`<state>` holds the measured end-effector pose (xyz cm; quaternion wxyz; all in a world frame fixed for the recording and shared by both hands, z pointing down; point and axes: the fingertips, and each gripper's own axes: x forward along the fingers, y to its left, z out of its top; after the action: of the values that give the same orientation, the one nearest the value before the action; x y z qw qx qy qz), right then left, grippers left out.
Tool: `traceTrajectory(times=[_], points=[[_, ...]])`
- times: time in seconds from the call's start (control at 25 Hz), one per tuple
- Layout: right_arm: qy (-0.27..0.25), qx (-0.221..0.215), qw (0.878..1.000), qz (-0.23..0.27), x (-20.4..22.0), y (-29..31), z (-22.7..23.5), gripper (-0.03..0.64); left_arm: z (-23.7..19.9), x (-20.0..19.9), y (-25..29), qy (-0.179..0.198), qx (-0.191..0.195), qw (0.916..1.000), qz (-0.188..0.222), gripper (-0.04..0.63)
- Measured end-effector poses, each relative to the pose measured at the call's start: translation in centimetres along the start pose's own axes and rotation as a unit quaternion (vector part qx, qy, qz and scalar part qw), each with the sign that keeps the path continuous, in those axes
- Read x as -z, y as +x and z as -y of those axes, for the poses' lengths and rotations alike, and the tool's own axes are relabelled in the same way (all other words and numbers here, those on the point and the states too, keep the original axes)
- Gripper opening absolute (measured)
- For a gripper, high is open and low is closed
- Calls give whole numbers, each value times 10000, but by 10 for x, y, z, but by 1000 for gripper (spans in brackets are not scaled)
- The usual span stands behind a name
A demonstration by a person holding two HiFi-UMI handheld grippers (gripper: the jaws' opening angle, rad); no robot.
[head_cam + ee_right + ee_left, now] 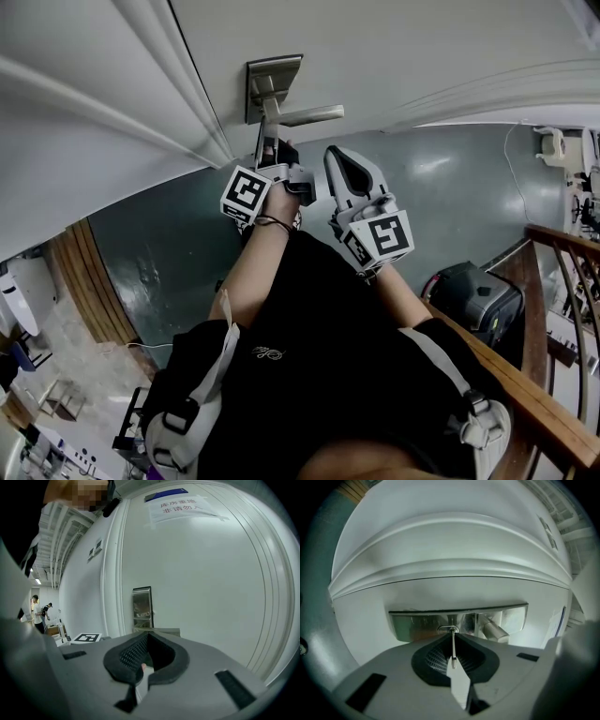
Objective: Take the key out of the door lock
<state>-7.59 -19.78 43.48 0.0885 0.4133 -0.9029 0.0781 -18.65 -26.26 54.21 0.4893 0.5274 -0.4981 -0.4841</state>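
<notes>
A white paper sign (pixel 182 506) taped near the top of the door (pixel 201 602) reads "库房重地 非请勿入" in two lines; the blue strip (pixel 166 494) just above it is too small to read.

From the head we look steeply down at the lock plate (pixel 274 80) on the door (pixel 422 47), which the left gripper view faces from very close and the right gripper view from farther back.

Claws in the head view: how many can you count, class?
2. The left claw is up at the lock plate, shut on the key; the right claw hangs beside it, shut, holding nothing.
</notes>
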Motion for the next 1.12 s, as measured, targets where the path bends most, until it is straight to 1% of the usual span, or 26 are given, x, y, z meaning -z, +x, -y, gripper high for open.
traceTrajectory(times=[0.12, 0.2, 0.28, 0.48, 0.6, 0.76, 0.92, 1.12], points=[[17, 23, 10000, 12, 0, -3, 3, 8, 0, 10, -15, 65, -36, 9999, -100, 35], [18, 14, 10000, 45, -3, -9, 13, 8, 3, 20, -14, 153, -43, 9998, -128, 35], [35, 1, 10000, 52, -4, -17, 22, 8, 10, 30, -9, 205, 40, 9997, -145, 35], [51, -33, 10000, -19, 4, -2, -2, 8, 1, 19, -17, 185, 47, 9994, -305, 35], [44, -34, 10000, -30, 5, -4, -2, 8, 2, 25, -19, 174, 78, 9992, -355, 35], [71, 29, 10000, -34, 6, -7, 2, 8, 6, 31, -22, 261, 116, 9984, -494, 35], [116, 110, 9999, -57, 11, -7, 7, 8, 4, 36, -26, 334, 170, 9969, -692, 35], [168, 272, 9994, -96, 13, -7, 9, 8, 0, 41, -36, 607, 87, 9919, -1115, 35]])
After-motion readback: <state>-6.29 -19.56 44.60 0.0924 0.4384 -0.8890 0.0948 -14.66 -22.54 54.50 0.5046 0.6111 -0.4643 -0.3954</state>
